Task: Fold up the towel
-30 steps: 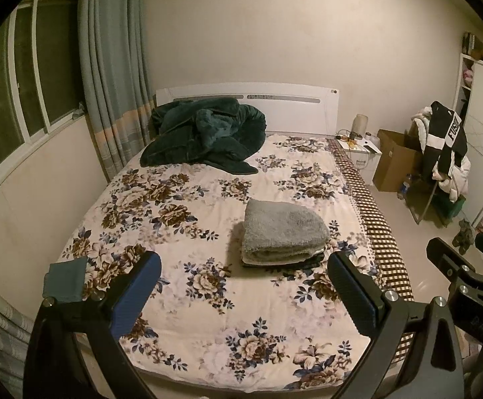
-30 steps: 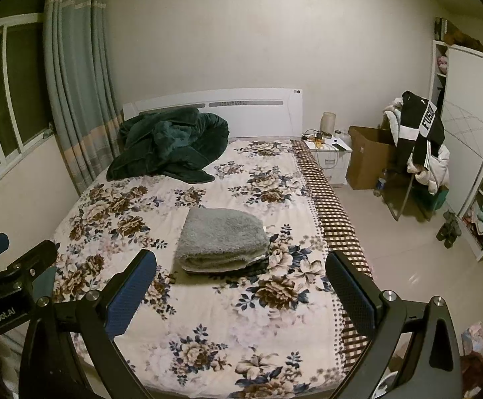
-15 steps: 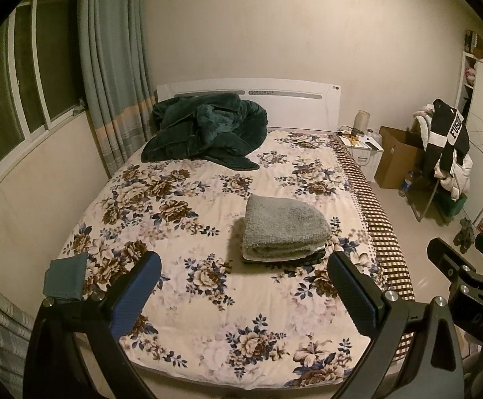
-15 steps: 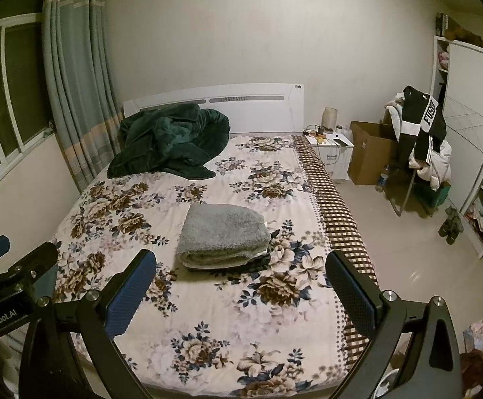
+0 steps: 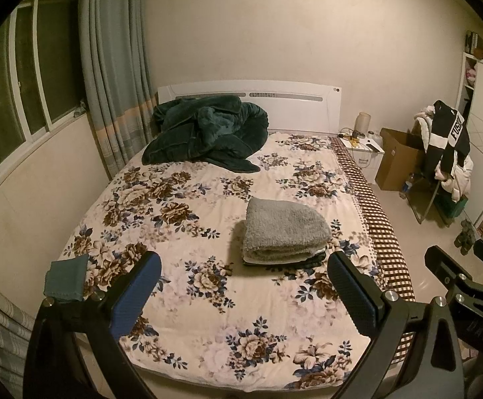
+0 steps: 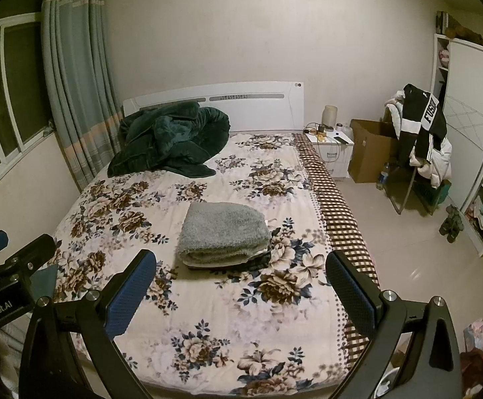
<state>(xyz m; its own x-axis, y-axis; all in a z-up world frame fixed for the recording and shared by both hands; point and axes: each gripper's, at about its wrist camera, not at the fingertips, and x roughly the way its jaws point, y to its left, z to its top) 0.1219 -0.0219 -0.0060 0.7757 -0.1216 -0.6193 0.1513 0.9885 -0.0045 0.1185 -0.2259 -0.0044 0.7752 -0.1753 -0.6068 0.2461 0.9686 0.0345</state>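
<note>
A grey fluffy towel (image 5: 283,229) (image 6: 223,232) lies folded on the floral bedspread (image 5: 188,232) (image 6: 215,299), on top of a thin pile of other folded cloth. My left gripper (image 5: 244,286) is held open above the foot of the bed, well short of the towel, with nothing between its blue pads. My right gripper (image 6: 241,286) is open too, at about the same distance from the towel, and holds nothing. Each gripper shows at the edge of the other's view.
A dark green blanket (image 5: 205,133) is heaped at the headboard. Curtains and a window wall run along the left. To the right of the bed are a white nightstand (image 6: 333,146), a cardboard box (image 6: 369,153), a chair piled with clothes (image 6: 421,139) and a wardrobe.
Both grippers have drawn back and risen a little from the bed, so more of the bed's foot shows. The towel has not moved.
</note>
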